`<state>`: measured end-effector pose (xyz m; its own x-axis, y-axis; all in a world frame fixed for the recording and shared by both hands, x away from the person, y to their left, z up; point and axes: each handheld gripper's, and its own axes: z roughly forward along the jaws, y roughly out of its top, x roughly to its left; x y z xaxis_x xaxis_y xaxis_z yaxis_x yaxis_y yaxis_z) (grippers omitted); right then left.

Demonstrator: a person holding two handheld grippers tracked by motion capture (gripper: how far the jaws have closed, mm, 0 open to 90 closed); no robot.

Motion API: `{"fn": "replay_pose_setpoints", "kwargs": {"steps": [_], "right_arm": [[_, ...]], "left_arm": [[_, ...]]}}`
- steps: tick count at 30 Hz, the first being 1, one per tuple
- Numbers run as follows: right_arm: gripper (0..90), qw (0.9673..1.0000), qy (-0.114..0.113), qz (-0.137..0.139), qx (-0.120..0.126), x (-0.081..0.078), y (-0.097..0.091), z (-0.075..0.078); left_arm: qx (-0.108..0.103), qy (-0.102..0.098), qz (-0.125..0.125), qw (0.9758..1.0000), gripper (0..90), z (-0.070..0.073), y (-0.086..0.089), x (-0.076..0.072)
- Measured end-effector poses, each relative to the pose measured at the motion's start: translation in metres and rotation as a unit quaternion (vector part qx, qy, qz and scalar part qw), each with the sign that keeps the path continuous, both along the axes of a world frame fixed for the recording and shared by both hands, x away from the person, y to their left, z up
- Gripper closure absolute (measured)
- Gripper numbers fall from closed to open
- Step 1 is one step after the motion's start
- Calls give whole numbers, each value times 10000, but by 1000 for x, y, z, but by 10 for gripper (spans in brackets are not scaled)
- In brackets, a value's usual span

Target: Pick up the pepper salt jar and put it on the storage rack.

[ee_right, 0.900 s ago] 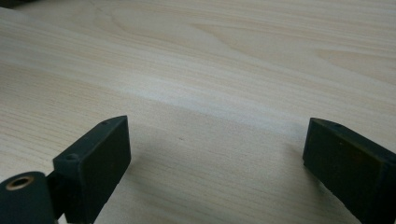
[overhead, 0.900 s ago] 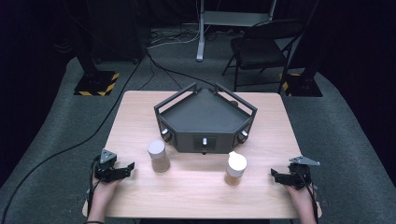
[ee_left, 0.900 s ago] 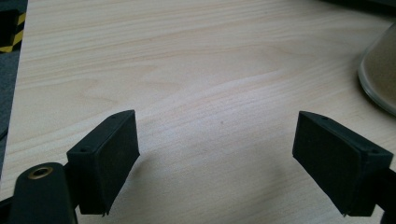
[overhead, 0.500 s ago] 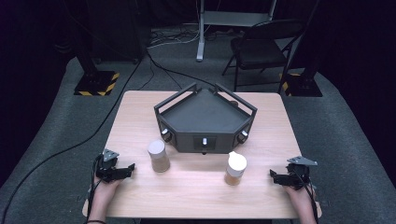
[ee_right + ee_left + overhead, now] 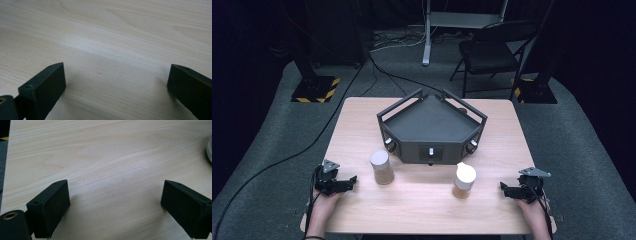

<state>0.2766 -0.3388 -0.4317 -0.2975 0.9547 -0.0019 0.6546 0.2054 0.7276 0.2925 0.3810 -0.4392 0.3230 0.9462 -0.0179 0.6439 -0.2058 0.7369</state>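
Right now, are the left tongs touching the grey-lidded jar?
Apart. In the high view, bare wood separates the left tongs from the grey-lidded jar; in the left gripper view the open jaws hold only table.

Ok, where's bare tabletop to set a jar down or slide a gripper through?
Free: the near strip between the left gripper and right gripper, in front of the left jar and right jar; also the gap between the jars, and the table's side margins. Crowded: the middle and far part, taken by the dark angular tray.
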Motion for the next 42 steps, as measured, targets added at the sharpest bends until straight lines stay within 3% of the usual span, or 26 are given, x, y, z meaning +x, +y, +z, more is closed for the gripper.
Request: {"fn": "replay_pose_setpoints", "kwargs": {"steps": [23, 31, 42], "right_arm": [[6, 10000, 5, -9, -2, 0, 0, 0], [6, 10000, 4, -8, -2, 0, 0, 0], [6, 10000, 5, -8, -2, 0, 0, 0]], "left_arm": [[6, 9, -23, 10000, 79, 0, 0, 0], [-163, -3, -13, 9999, 86, -1, 7, -1], [-141, -43, -22, 9999, 92, 1, 8, -3]]}}
